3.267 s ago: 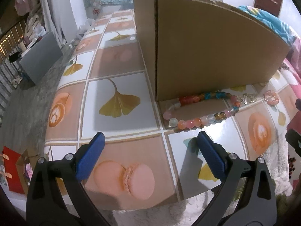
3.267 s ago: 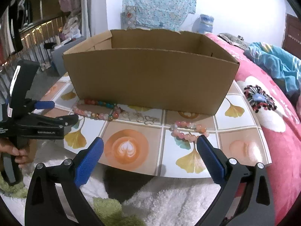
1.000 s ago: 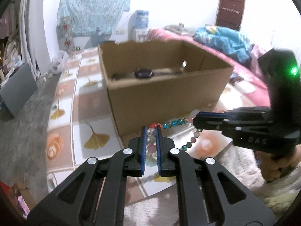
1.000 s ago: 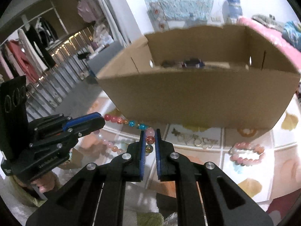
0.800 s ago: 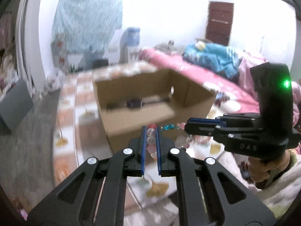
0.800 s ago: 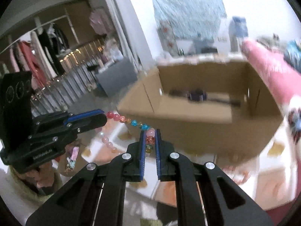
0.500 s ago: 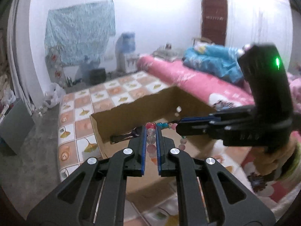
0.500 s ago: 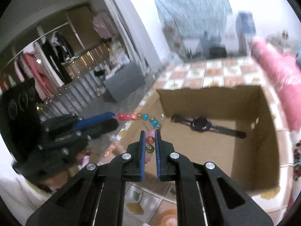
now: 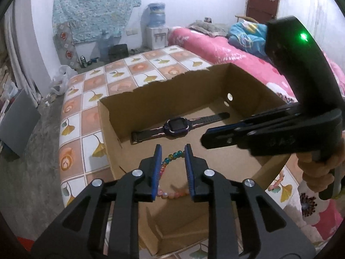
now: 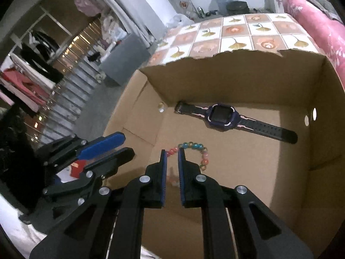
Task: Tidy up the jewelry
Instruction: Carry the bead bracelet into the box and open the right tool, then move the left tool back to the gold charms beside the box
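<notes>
Both my left gripper [image 9: 171, 168] and right gripper [image 10: 171, 172] stand parted over the cardboard box [image 10: 237, 73]. Bead bracelet [image 10: 194, 151] lies loose on the box floor near the watch [image 10: 222, 116], so jewelry collects together.

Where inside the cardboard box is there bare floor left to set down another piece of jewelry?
The cardboard box has bare floor to the right of the beaded bracelet, between the smartwatch strap and the near wall, right to the side wall with the holes. A narrower strip runs behind the watch along the far wall. The middle-left, around the bracelet under both tongs, is crowded.
</notes>
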### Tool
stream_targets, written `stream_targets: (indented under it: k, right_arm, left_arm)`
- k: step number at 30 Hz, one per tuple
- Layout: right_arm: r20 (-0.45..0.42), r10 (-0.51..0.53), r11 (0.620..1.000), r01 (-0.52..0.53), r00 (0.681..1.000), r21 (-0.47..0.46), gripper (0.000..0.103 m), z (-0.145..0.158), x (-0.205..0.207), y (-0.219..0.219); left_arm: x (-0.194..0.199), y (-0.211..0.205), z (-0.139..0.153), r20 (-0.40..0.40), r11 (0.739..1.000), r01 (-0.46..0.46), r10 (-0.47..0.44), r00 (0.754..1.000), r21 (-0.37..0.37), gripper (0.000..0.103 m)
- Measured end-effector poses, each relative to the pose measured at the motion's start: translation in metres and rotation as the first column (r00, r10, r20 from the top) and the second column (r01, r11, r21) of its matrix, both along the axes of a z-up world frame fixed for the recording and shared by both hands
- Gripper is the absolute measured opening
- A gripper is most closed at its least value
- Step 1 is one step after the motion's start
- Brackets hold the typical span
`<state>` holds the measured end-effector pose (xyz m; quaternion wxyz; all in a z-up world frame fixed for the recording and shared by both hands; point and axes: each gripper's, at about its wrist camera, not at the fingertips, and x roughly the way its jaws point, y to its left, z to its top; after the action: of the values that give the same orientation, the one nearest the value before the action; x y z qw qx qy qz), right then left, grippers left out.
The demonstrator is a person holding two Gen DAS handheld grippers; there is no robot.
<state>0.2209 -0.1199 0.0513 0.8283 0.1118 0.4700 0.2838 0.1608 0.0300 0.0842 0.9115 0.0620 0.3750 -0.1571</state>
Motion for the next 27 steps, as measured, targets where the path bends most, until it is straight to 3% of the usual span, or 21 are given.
stream_targets:
  k: [2, 5, 12, 17, 22, 27]
  right_arm:
    - [0.031, -0.012, 1.0, 0.012, 0.999, 0.012, 0.013, 0.007, -0.008, -0.008]
    - [0.1, -0.037, 0.999, 0.034, 0.994, 0.031, 0.024, 0.024, -0.028, -0.025]
    - [0.221, -0.069, 0.993, 0.045, 0.973, 0.112, 0.036, 0.045, -0.099, -0.077]
    - [0.195, -0.093, 0.988, 0.067, 0.976, 0.138, 0.04, 0.018, -0.139, -0.104]
    - [0.095, -0.184, 0.978, 0.173, 0.978, 0.117, 0.04, -0.022, -0.14, -0.125]
    - [0.067, -0.257, 0.96, 0.247, 0.964, 0.131, 0.04, -0.032, -0.115, -0.138]
  left_arm:
    - [-0.007, 0.004, 0.005, 0.02, 1.0, -0.001, 0.002, 1.0, -0.017, 0.02]
    - [-0.029, 0.011, 0.018, 0.075, 0.998, 0.02, -0.015, 0.997, -0.059, 0.024]
    - [-0.094, 0.003, 0.03, 0.161, 0.976, 0.171, -0.148, 0.976, -0.138, 0.048]
    - [-0.12, -0.01, 0.002, 0.101, 0.949, 0.252, -0.237, 0.966, -0.191, 0.055]
    - [-0.107, -0.023, -0.038, -0.016, 0.97, 0.19, -0.194, 0.981, -0.151, 0.055]
    - [-0.088, -0.019, -0.043, -0.004, 0.981, 0.133, -0.135, 0.991, -0.141, 0.055]
